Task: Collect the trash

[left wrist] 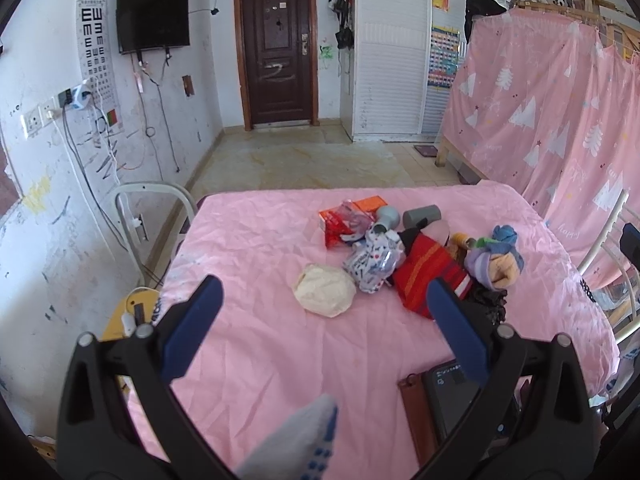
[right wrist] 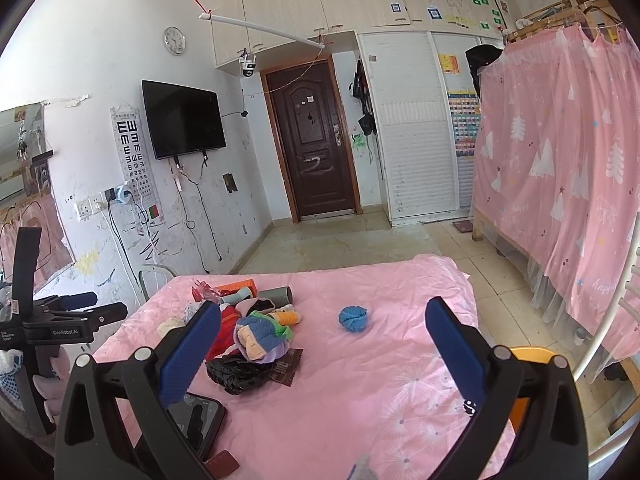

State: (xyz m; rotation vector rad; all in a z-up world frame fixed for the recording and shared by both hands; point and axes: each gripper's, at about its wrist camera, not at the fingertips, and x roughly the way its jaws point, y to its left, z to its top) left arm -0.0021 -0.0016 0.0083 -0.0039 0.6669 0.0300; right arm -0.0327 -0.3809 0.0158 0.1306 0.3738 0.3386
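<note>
So we're hovering both grippers over the table covered in wrinkled pink cloth (left wrist: pixel 260 248), and neither one is grabbing anything. Our left gripper (left wrist: pixel 324 300) is spread wide with its blue-padded fingers (left wrist: pixel 196 320) apart, sitting just short of a crumpled cream-coloured paper wad (left wrist: pixel 325 295) that's lying on the cloth. Right behind that wad we're seeing a scrunched white wrapper with small printed dots (left wrist: pixel 374 262), a red striped cloth (left wrist: pixel 430 276) and a red-and-clear plastic packet (left wrist: pixel 342 224) (all bunched together in one pile).

Our right gripper (right wrist: pixel 322 322) is gaping open too, empty, looking at the same pile from the other side. Nearest to it we're spotting a crumpled black plastic bag (right wrist: pixel 238 374) touching a dark brown foil sachet (right wrist: pixel 289 366), with a bundle of pastel rolled socks (right wrist: pixel 262 336) beside them. A blue knitted ball (right wrist: pixel 353 319) is sitting apart from the pile, alone on the cloth. A black phone (right wrist: pixel 198 420) is lying at the near edge.
</note>
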